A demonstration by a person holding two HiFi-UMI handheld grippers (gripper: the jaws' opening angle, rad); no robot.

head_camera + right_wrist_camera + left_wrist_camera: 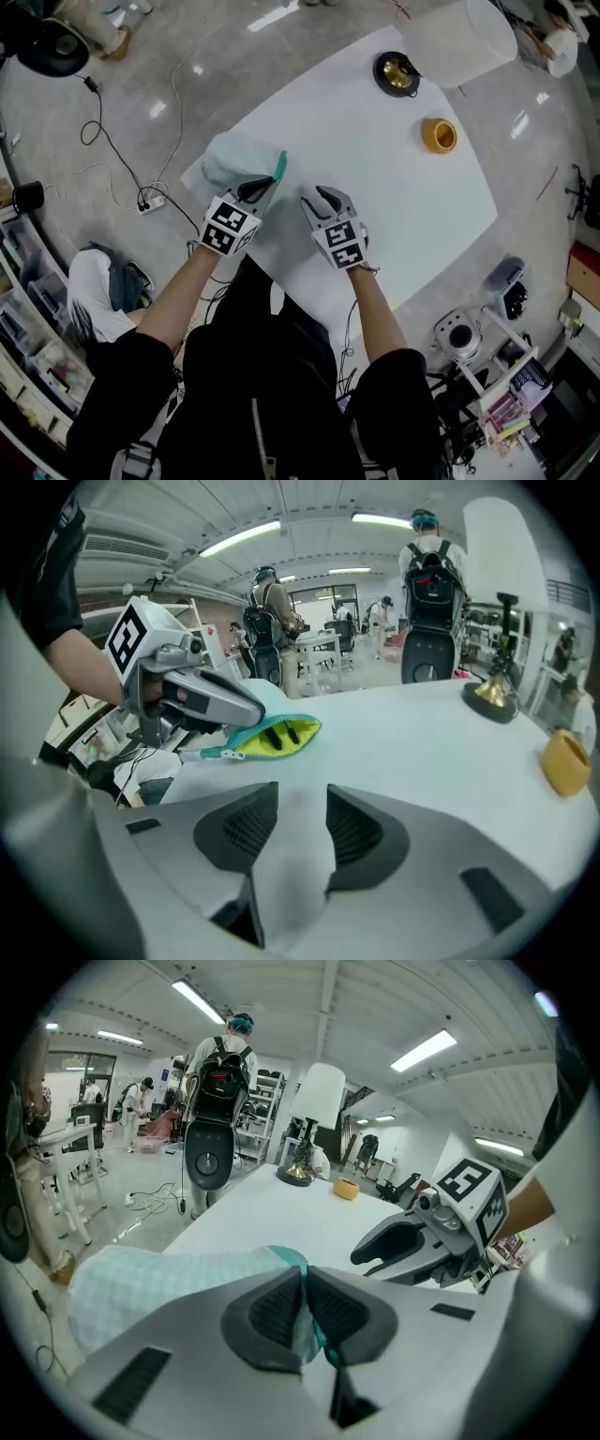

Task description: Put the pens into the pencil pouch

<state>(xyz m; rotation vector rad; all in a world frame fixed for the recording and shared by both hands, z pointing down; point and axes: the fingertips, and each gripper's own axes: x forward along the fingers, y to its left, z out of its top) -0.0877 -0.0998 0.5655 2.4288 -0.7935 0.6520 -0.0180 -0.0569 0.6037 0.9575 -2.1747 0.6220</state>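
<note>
Pens (273,736) lie inside the pouch (234,159) on the table (375,187).

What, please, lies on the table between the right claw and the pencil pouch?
Nothing: in the right gripper view, only bare white table separates the open right claw from the pencil pouch.

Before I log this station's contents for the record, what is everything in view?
table: one, white, under everything
pencil pouch: one, pale teal with yellow lining, open, at the table's near left edge
pens: two dark ones showing, inside the pouch
lamp: one, white shade, brass base, table's far end
roll: one, yellow, on the table near the lamp
cables: several, dark, floor left of the table
bystanders: at least two, with backpacks, room behind
left gripper: one, grey, shut on the pouch's zipper edge
right gripper: one, grey, open and empty, beside the pouch
</note>
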